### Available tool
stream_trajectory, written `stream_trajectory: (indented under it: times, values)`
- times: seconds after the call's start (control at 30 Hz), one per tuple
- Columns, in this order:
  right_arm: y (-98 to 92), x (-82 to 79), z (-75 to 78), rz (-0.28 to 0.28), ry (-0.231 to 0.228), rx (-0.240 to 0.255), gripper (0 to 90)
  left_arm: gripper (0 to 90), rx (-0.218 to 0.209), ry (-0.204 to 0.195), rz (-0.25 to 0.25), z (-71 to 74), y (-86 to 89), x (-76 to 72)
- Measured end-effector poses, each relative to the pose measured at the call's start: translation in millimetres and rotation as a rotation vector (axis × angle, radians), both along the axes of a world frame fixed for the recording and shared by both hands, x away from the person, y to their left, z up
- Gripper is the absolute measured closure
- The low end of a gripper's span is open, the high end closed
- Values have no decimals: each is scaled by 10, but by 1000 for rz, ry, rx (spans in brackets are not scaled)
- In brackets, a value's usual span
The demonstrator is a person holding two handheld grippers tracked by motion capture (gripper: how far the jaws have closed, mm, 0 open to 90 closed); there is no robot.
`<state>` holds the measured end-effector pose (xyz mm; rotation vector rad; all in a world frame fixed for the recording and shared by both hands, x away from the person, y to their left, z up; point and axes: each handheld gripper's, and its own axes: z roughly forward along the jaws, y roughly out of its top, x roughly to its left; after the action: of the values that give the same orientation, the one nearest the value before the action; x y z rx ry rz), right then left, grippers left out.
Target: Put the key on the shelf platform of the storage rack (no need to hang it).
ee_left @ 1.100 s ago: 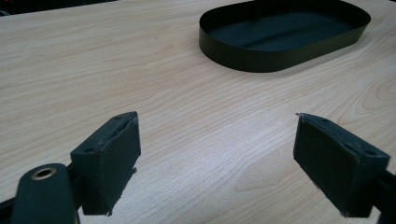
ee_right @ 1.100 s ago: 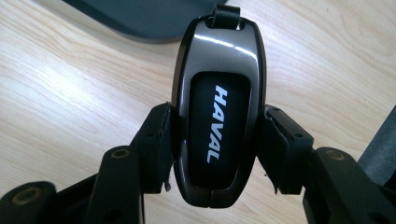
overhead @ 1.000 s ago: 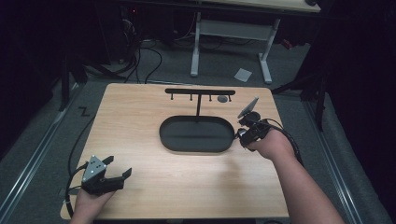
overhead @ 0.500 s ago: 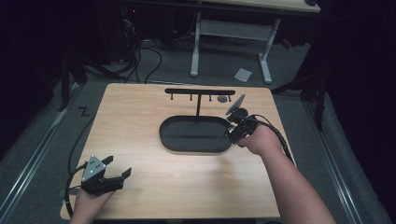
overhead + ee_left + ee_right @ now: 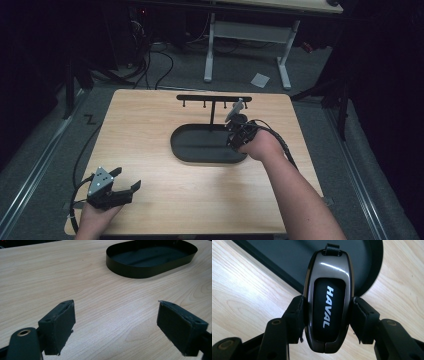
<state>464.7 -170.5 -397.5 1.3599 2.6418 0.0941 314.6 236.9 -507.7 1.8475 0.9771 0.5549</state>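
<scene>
A dark grey car key fob (image 5: 328,300) marked HAVAL sits between the pads of my right gripper (image 5: 328,315), which is shut on it by its sides. In the high view that right gripper (image 5: 239,131) hangs over the right end of the black oval tray (image 5: 200,152). A black T-shaped hook rack (image 5: 214,100) stands behind the tray. My left gripper (image 5: 127,189) rests near the table's front left corner, open with nothing between its pads (image 5: 60,325); the tray (image 5: 150,267) lies ahead of it.
The wooden table (image 5: 150,120) ends close behind the rack. Cables trail from both grippers. A white table frame (image 5: 250,45) and a scrap of paper (image 5: 260,80) are on the floor beyond.
My right gripper has carried the key fob leftward from beside the tray's right end to over its right part. The left gripper has stayed put.
</scene>
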Motion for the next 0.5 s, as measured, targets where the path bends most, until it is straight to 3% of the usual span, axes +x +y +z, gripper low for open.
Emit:
stream_trajectory:
  times: [0.37, 0.5]
  values:
    - [391, 181, 8, 29, 2, -10, 490, 159, 0, -3, -4, 7, 18, 9]
    - [563, 306, -40, 70, 3, -8, 489, 159, -4, 0, -1, 3, 20, 7]
